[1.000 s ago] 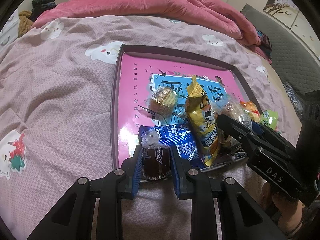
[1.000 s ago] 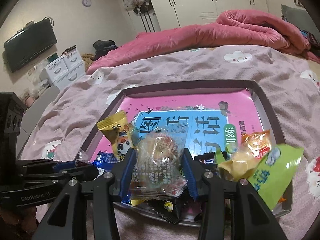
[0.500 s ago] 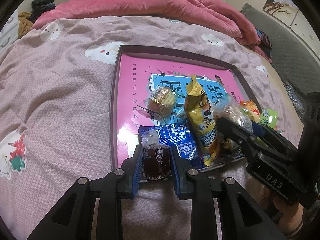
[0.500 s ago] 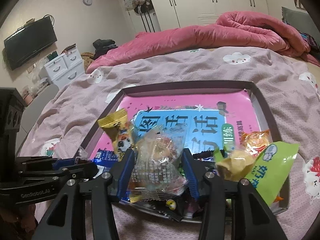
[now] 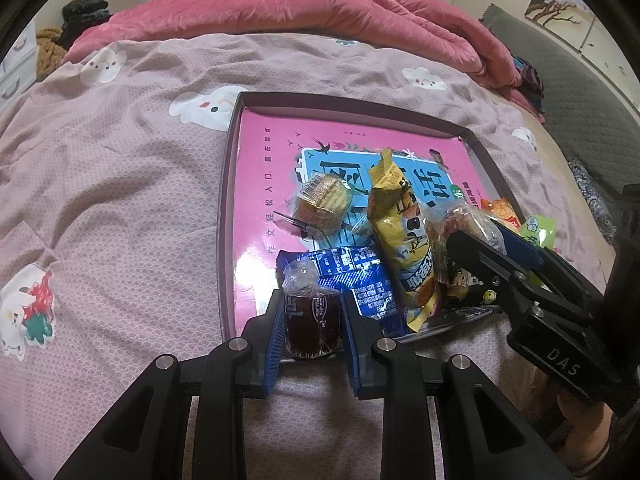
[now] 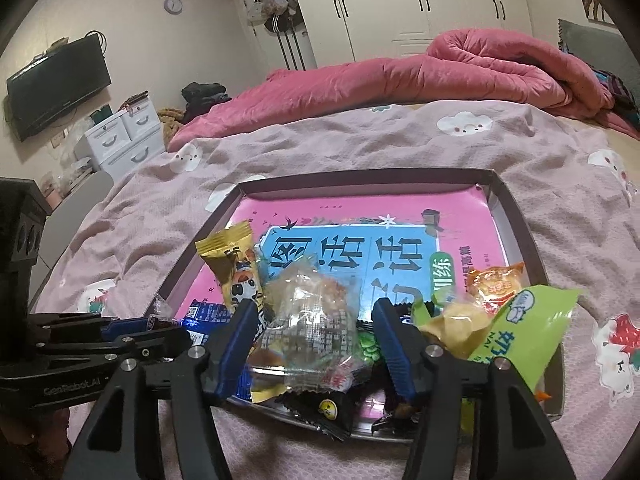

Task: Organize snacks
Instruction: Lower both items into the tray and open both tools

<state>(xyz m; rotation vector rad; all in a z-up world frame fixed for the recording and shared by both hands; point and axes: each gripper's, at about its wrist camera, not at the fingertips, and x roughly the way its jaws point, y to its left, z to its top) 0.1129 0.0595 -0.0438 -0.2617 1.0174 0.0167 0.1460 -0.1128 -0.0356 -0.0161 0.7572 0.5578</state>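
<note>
Blue-padded left gripper (image 5: 312, 316) pinching a dark jelly cup (image 5: 311, 326), upright between the pads, poised over the near rim of the tray (image 5: 226, 216); crinkled clear twist of wrapper sticking up at 12 o'clock. Just beyond, at 1 o'clock, a blue packet (image 5: 352, 276) lying flat, then a yellow packet (image 5: 402, 248) with its long axis running roughly 12 to 6, and at 12 o'clock a small wrapped cake (image 5: 322, 202) on the pink book cover. Right gripper (image 6: 316, 340) spread wide, no longer looks clamped, around a clear-wrapped snack (image 6: 308, 320) that sits loose between the pads, touching neither for certain, blurred. At 3 o'clock from it, a green packet (image 6: 520, 328) and an orange packet (image 6: 496, 280) against the right wall. Probably a release into the near pile; far half of the tray bare, so next placements likely best pushed toward 12 o'clock, left gripper nearer the left wall. Beyond, pink bedsheet (image 5: 120, 160) and rolled quilt (image 6: 400, 76)
</note>
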